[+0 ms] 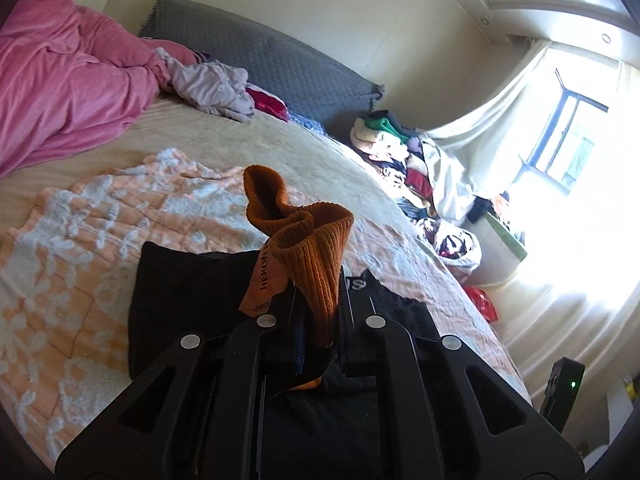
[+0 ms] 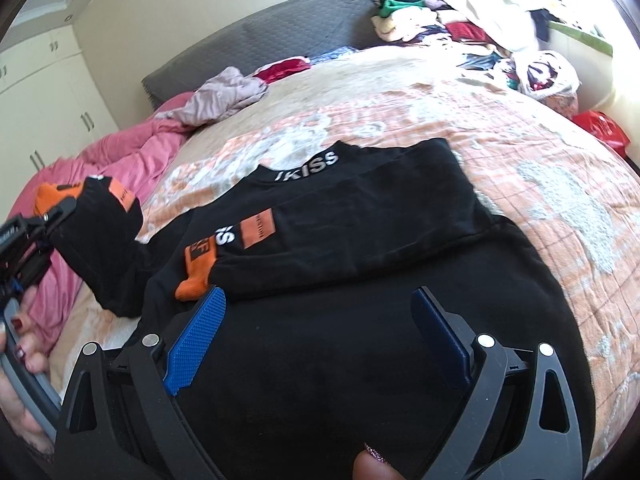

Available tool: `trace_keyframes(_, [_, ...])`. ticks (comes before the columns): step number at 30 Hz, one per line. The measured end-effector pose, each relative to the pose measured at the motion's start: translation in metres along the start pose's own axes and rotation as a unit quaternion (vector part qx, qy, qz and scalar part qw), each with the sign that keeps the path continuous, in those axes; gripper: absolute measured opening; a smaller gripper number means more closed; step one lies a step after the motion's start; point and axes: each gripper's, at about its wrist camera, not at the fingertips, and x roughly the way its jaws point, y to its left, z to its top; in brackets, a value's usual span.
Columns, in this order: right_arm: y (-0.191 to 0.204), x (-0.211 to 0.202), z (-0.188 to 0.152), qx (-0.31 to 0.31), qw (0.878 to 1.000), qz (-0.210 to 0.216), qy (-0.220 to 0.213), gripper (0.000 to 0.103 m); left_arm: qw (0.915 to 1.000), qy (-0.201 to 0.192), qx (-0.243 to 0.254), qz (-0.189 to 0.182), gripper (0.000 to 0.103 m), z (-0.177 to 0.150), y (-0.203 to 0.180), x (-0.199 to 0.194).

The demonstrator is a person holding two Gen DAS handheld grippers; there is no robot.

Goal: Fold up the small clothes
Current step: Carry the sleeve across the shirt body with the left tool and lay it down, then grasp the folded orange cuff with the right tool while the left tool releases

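Up close, the left wrist view shows the left gripper (image 1: 320,312) clamped on the ribbed orange sleeve cuff (image 1: 308,248) of the black sweatshirt (image 2: 360,216), lifted above the peach floral bedspread (image 1: 80,240). Only the right wrist view shows the sweatshirt's body lying flat with its right sleeve folded across, and the right gripper (image 2: 320,320) with jaws apart above it, holding nothing.
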Motion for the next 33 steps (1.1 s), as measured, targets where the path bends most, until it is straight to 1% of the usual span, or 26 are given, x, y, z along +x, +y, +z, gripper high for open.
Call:
trace_keyframes(5, [-0.024, -0.005, 0.005, 0.045, 0.999, -0.017, -0.011, 0.093, 0.9981, 0.047, 0.036, -0.018, 0.005, -0.023, -0.017, 0.023])
trace_keyframes(9, [-0.040, -0.005, 0.007, 0.064, 0.997, -0.033, -0.013, 0.093, 0.9939, 0.088, 0.055, -0.034, 0.005, -0.038, -0.023, 0.040])
trace_keyframes(12, [-0.048, -0.005, 0.007, 0.077, 0.996, -0.034, -0.014, 0.093, 0.9894, 0.119, 0.069, -0.047, 0.007, -0.049, -0.032, 0.051])
trace_keyframes(14, [-0.049, -0.005, 0.007, 0.077, 0.996, -0.034, -0.014, 0.093, 0.9865, 0.136, 0.072, -0.057, 0.015, -0.056, -0.036, 0.056])
trace_keyframes(15, [-0.049, -0.005, 0.007, 0.074, 0.997, -0.034, -0.014, 0.093, 0.9843, 0.147, 0.072, -0.067, 0.019, -0.059, -0.036, 0.058])
trace_keyframes(16, [-0.048, -0.004, 0.007, 0.072, 0.997, -0.033, -0.014, 0.093, 0.9832, 0.152, 0.071, -0.073, 0.025, -0.061, -0.038, 0.058])
trace_keyframes(17, [-0.047, -0.003, 0.007, 0.071, 0.997, -0.031, -0.012, 0.093, 0.9822, 0.155, 0.074, -0.076, 0.028, -0.063, -0.040, 0.057])
trace_keyframes(18, [-0.046, -0.003, 0.007, 0.071, 0.997, -0.027, -0.010, 0.093, 0.9816, 0.156, 0.077, -0.078, 0.029, -0.062, -0.040, 0.056])
trace_keyframes(20, [-0.042, 0.001, 0.005, 0.070, 0.997, -0.019, -0.003, 0.093, 0.9812, 0.155, 0.073, -0.088, 0.039, -0.058, -0.042, 0.051])
trace_keyframes(21, [-0.040, 0.002, 0.005, 0.067, 0.998, -0.016, 0.001, 0.093, 0.9818, 0.153, 0.068, -0.090, 0.041, -0.055, -0.040, 0.049])
trace_keyframes(22, [-0.036, 0.005, 0.004, 0.061, 0.998, -0.009, 0.008, 0.093, 0.9827, 0.149, 0.068, -0.086, 0.044, -0.053, -0.038, 0.046])
trace_keyframes(23, [-0.031, 0.008, 0.002, 0.056, 0.998, -0.002, 0.016, 0.093, 0.9841, 0.144, 0.070, -0.078, 0.044, -0.049, -0.038, 0.045])
trace_keyframes(25, [-0.019, 0.018, -0.001, 0.042, 0.998, 0.015, 0.036, 0.093, 0.9868, 0.133, 0.076, -0.051, 0.045, -0.043, -0.031, 0.043])
trace_keyframes(27, [-0.003, 0.029, -0.005, 0.020, 0.998, 0.027, 0.056, 0.093, 0.9886, 0.129, 0.071, -0.031, 0.050, -0.037, -0.021, 0.043])
trace_keyframes(28, [0.007, 0.037, -0.007, 0.004, 0.997, 0.032, 0.070, 0.093, 0.9895, 0.128, 0.065, -0.021, 0.056, -0.033, -0.014, 0.042])
trace_keyframes(29, [0.017, 0.045, -0.008, -0.012, 0.996, 0.031, 0.082, 0.091, 0.9902, 0.125, 0.062, -0.014, 0.057, -0.031, -0.009, 0.042])
trace_keyframes(30, [0.024, 0.051, -0.010, -0.024, 0.995, 0.031, 0.088, 0.082, 0.9910, 0.120, 0.060, -0.006, 0.057, -0.028, -0.004, 0.041])
trace_keyframes(32, [0.039, 0.066, -0.013, -0.040, 0.993, 0.036, 0.103, 0.074, 0.9921, 0.112, 0.057, 0.010, 0.058, -0.022, 0.005, 0.038])
trace_keyframes(33, [0.043, 0.072, -0.015, -0.043, 0.993, 0.035, 0.108, 0.066, 0.9926, 0.108, 0.053, 0.016, 0.059, -0.019, 0.009, 0.037])
